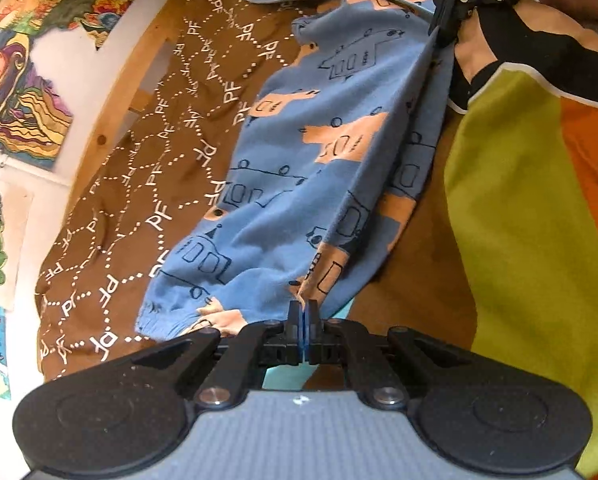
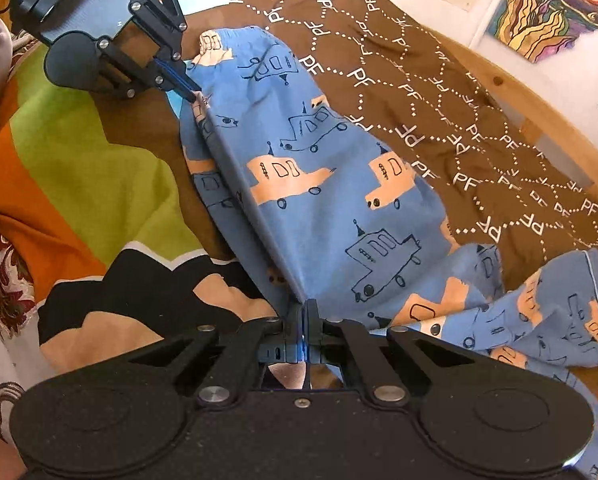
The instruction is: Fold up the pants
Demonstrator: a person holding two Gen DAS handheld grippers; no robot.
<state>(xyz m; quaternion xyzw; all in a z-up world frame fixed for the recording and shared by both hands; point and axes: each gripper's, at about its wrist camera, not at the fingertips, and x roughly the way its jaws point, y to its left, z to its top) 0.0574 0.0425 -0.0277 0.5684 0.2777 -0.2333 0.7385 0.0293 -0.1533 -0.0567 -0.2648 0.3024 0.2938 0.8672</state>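
On the far left hang the bright swirling paintings (image 1: 17,92) taped to the white wall, and just inside them runs the pale wooden bed frame (image 1: 115,120). Next to the frame lies the brown bedspread with white dotted lines and "PF" lettering (image 1: 159,152), rumpled in places.

On that bedspread, right of its lettered stretch, lie the blue cotton pants printed with peach and outlined cars (image 1: 299,184). They stretch long, and their near edge is pulled up into a taut ridge between the two claws, while the rest rests on the brown bedspread. One end shows a gathered band (image 2: 235,38). Past the other end, a loose heap of the same printed blue cloth (image 2: 559,312) lies crumpled on the brown bedspread; I cannot tell whether it is part of the pants.

The left claw (image 1: 303,312) is clenched on the pants' edge near the gathered end, its fingers pressed together with cloth between them. The right claw (image 2: 303,312) is likewise clamped on the same ridge, at the end nearer the crumpled heap.

Right of the pants, beside the brown bedspread, spreads a quilt in lime green, orange, black and tan patches (image 1: 519,208).
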